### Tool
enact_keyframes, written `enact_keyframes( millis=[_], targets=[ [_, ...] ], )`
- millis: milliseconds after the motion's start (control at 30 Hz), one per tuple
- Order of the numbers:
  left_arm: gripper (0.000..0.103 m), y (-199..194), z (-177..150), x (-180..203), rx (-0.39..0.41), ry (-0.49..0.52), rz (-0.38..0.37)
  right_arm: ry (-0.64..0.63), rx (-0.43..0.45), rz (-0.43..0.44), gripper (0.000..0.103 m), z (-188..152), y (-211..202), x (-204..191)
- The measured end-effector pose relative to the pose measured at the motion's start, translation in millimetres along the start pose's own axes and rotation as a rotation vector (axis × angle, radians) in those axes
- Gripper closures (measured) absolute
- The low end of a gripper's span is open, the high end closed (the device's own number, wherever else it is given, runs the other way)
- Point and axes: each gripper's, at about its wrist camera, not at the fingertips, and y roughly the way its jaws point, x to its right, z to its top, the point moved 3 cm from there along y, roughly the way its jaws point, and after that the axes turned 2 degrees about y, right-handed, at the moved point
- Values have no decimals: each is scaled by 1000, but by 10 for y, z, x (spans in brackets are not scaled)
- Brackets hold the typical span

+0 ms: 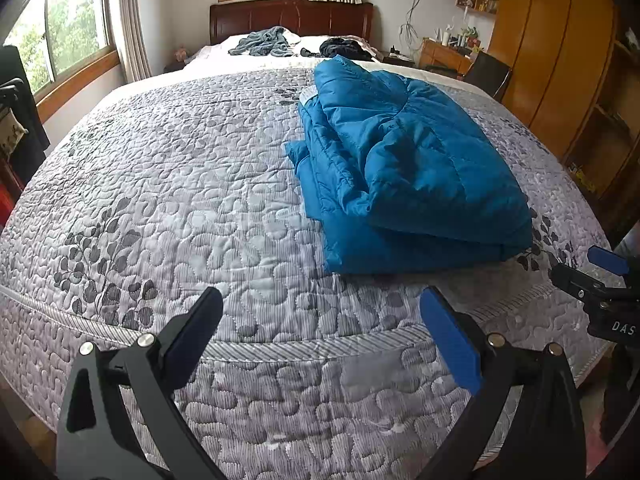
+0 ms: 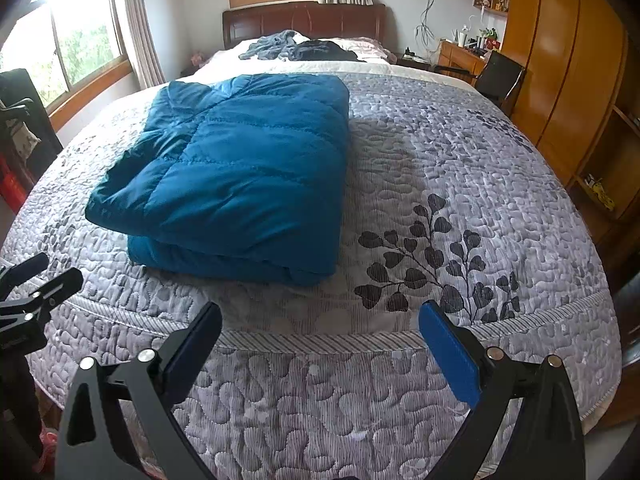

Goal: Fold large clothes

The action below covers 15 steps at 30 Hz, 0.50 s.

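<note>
Lying across the room, bed: a wide bed under a grey quilted bedspread with dark leaf print [image 1: 192, 184], its dark wooden headboard [image 1: 292, 16] at the far end.
Jacket: a blue quilted puffer jacket [image 2: 236, 172], folded into a thick rectangular bundle, rests on the bedspread near the foot edge, apart from both tongs.
Far clothes: a grey-blue crumpled garment [image 1: 264, 42] and a black crumpled garment [image 1: 344, 48] lie near the pillows.
Left tongs [image 1: 320, 332]: spread wide, empty, above the bed's foot edge.
Right tongs [image 2: 320, 340]: likewise spread wide, holding nothing.
</note>
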Motion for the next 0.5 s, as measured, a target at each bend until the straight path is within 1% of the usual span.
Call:
enact_keyframes(
  millis=[500],
  targets=[
    [5, -1, 1, 1, 0, 0, 1, -1, -2, 0, 4, 2, 21, 9]
  ],
)
